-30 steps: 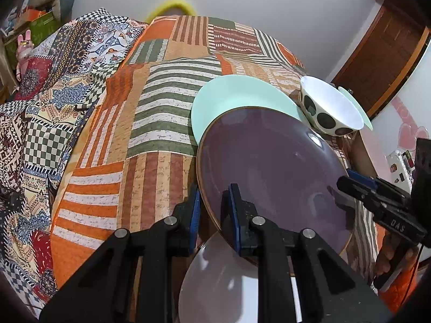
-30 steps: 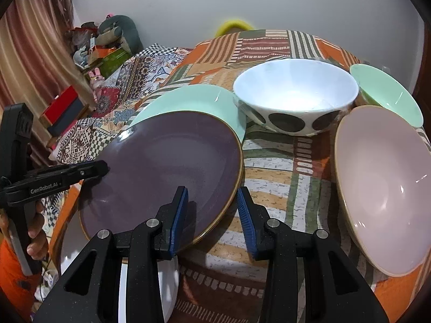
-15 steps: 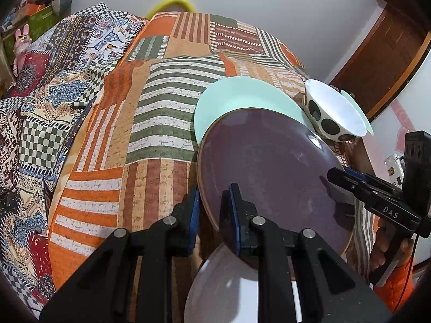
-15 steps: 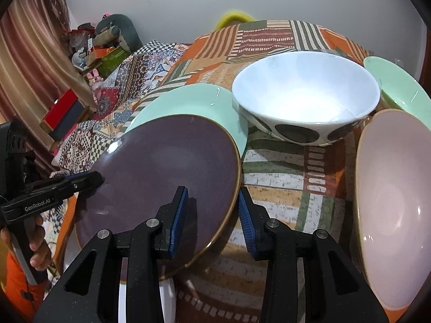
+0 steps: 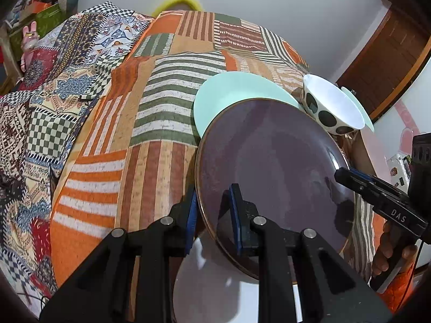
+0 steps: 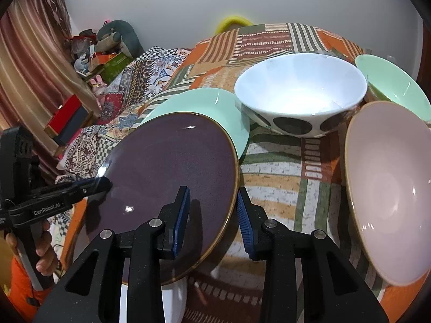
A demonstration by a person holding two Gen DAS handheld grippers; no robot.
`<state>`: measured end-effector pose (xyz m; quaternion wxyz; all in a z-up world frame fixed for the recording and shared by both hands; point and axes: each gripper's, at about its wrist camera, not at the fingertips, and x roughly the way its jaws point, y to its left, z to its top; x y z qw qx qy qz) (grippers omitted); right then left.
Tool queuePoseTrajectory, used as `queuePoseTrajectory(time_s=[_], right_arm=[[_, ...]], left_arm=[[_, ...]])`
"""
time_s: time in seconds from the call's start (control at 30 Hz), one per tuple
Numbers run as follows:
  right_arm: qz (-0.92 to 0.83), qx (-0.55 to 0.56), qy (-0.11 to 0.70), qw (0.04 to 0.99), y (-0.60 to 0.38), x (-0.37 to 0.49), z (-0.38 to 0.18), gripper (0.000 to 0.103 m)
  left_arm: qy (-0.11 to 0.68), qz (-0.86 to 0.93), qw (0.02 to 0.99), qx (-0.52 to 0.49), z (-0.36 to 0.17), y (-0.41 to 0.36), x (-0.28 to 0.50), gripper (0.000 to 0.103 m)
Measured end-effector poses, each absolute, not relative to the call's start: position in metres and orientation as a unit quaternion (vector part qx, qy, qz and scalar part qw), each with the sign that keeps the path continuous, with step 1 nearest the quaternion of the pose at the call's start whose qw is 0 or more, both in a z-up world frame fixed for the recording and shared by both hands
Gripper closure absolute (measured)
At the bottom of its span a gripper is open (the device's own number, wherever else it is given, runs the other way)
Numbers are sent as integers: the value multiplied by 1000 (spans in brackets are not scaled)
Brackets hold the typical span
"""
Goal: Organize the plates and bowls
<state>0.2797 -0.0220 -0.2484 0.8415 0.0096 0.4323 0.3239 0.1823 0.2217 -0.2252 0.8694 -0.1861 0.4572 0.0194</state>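
Observation:
A dark purple plate point(image 5: 269, 167) with a gold rim hangs tilted over a white plate point(image 5: 215, 290). My left gripper point(image 5: 214, 212) is shut on its near left rim, one pad above and one below. My right gripper point(image 6: 212, 219) straddles the opposite rim of the purple plate point(image 6: 167, 167). Its blue pads point(image 6: 181, 215) stand slightly apart from the plate, so it is open. Each gripper shows in the other's view: the right gripper point(image 5: 347, 177) and the left gripper point(image 6: 102, 183), each held by a hand. The white plate point(image 6: 177, 296) peeks out below.
Behind the purple plate, a mint plate point(image 6: 204, 102) lies on the patchwork cloth point(image 5: 150, 140). A white bowl with dark dots point(image 6: 299, 94), a mint bowl point(image 6: 390, 86) and a pink bowl point(image 6: 390, 188) stand to the right. Boxes and toys sit far left.
The right gripper's fingers have drawn slightly closer around the purple plate's rim. The left gripper keeps its hold, and neither hand has visibly shifted.

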Motion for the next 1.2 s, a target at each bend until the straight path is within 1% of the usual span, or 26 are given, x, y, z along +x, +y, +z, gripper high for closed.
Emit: queuePoseTrajectory(time_s=[0.37,0.77,1.2], right_arm=[[320,23,418,850,-38,264,-231,71],[308,27,391,867,-69,232,-206,71],[287,39,381,878,-106,206,-198,71]], left_arm=[[431,31,887,-160,-191,193,151,82],[414,8,896,-159,-155,158,125,82],[427,-10,893,-144,-143,110,109,82]])
